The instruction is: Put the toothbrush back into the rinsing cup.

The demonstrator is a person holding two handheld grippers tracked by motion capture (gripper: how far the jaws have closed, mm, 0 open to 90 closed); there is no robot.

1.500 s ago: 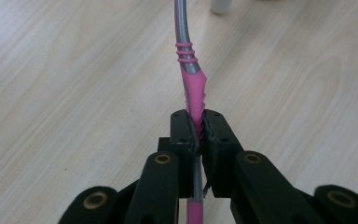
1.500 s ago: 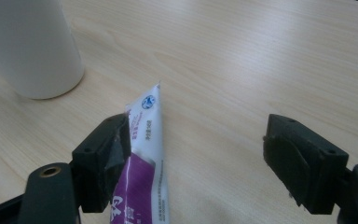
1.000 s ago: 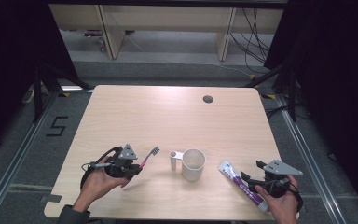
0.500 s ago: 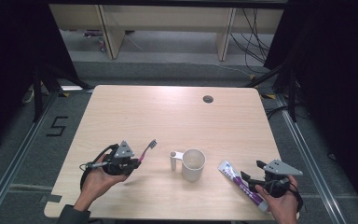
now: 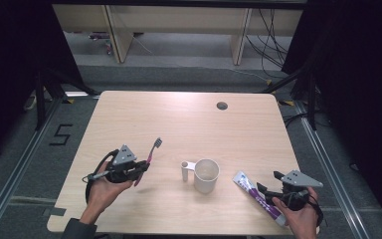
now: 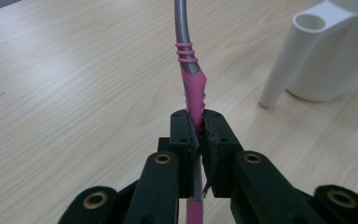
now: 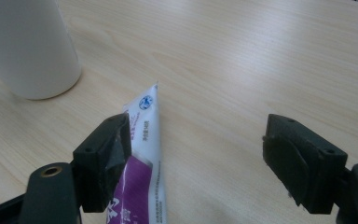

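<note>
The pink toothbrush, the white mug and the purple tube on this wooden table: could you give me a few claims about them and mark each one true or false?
1. The left gripper clamps the pink toothbrush by its handle. True.
2. The white plastic mug lies on its side. False: it stands upright.
3. The right gripper squeezes the purple-and-white toothpaste tube. False: its jaws stand open, and the tube lies on the wooden table.
4. The toothbrush's bristle head is inside the mug. False: it points away, left of the mug.

Grey floor (image 5: 179,74), possibly wooden shelving (image 5: 179,20)
</note>
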